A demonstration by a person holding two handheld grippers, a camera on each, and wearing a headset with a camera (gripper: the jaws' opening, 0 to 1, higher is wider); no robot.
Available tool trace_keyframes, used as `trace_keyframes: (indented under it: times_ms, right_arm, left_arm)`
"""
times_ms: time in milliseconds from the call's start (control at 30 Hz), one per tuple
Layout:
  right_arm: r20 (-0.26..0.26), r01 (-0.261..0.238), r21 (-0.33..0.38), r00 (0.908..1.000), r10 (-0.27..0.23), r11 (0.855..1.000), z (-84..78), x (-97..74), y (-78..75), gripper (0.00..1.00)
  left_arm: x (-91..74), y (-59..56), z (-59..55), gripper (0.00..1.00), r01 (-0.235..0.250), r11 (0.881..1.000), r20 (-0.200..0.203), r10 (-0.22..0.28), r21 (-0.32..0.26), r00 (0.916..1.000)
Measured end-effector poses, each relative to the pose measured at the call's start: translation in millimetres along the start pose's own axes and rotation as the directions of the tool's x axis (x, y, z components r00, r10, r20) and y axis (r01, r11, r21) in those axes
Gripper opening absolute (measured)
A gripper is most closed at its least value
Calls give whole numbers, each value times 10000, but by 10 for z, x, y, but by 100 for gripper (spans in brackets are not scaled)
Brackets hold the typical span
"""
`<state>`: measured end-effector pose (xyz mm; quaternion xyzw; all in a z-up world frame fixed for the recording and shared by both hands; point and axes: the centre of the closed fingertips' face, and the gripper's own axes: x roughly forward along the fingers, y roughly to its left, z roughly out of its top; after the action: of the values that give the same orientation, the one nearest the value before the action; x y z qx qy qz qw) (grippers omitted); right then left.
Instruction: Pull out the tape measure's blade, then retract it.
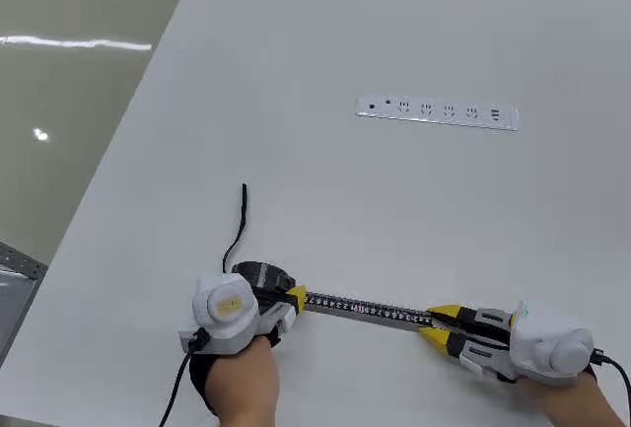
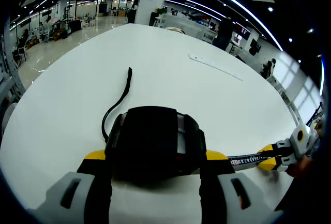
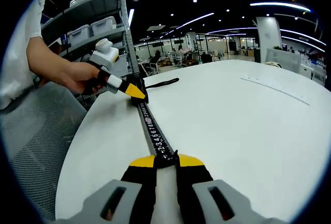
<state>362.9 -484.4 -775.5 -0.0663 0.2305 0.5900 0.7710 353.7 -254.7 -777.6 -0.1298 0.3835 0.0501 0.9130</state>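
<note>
A black tape measure case [image 1: 264, 278] [image 2: 154, 140] lies on the white table, and my left gripper [image 1: 286, 304] [image 2: 155, 157] is shut on it. Its blade [image 1: 365, 309] [image 3: 154, 135] [image 2: 247, 159] is drawn out to the right, flat along the table, with printed numbers showing. My right gripper [image 1: 434, 326] [image 3: 165, 160] is shut on the blade's tip. A black wrist strap [image 1: 238, 224] [image 2: 118, 102] trails away from the case.
A white power strip [image 1: 437, 112] [image 2: 214, 66] [image 3: 274, 88] lies farther back on the table. The table's left edge [image 1: 118, 141] runs diagonally, with the floor beyond. In the right gripper view, shelving [image 3: 98, 17] stands behind the person's arm.
</note>
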Motion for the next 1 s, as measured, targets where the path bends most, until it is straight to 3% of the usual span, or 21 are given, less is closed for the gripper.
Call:
trace_keyframes:
  times_ms: [833,1000]
  right_arm:
    - [40,-118,83,9999,118,9999,33,114,24,13]
    - [35,-255,25,9997,255,9997,65,211,70,13]
  left_arm:
    - [1,-3,3,67,55,10000,44,-54,-50,10000]
    - [-7,-6,3,67,58,10000,10,-58,-33,10000]
